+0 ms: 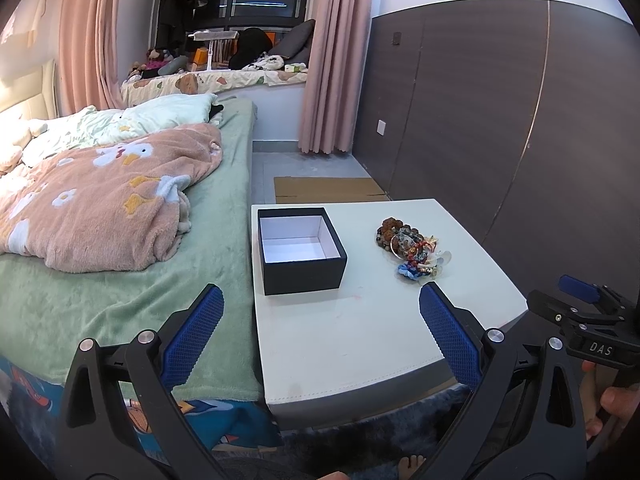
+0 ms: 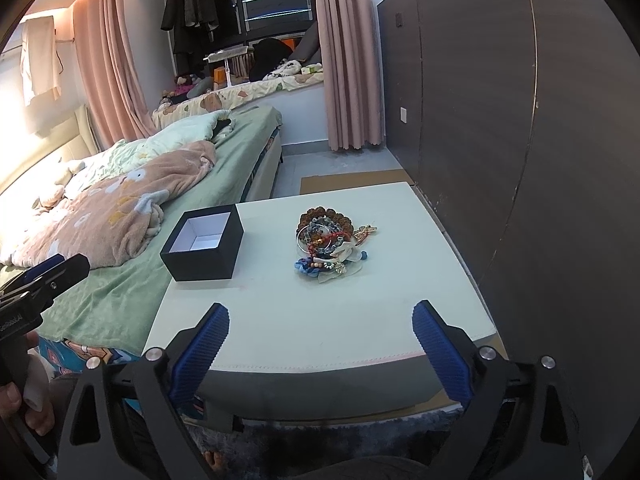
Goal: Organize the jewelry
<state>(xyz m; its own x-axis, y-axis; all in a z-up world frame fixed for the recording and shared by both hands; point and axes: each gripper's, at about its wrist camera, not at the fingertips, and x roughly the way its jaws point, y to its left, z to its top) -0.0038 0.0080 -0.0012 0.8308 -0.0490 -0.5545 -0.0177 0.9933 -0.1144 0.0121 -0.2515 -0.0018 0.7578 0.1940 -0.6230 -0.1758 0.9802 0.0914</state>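
Observation:
A pile of jewelry [image 1: 414, 250], with brown bead bracelets, a metal bangle and blue and red pieces, lies on the white table [image 1: 352, 328]. It also shows in the right wrist view [image 2: 330, 246]. An open black box [image 1: 300, 250] with a white inside stands empty at the table's left edge; the right wrist view shows it too [image 2: 204, 246]. My left gripper [image 1: 320, 304] is open and empty, short of the box. My right gripper [image 2: 320, 320] is open and empty over the table's near edge, short of the pile. Each gripper shows at the edge of the other's view.
A bed [image 1: 120, 280] with a green sheet and a pink blanket [image 1: 104, 200] lies against the table's left side. A dark wood wall panel [image 1: 500, 120] runs along the right. Cardboard [image 1: 328, 190] lies on the floor behind the table. A dark rug lies below.

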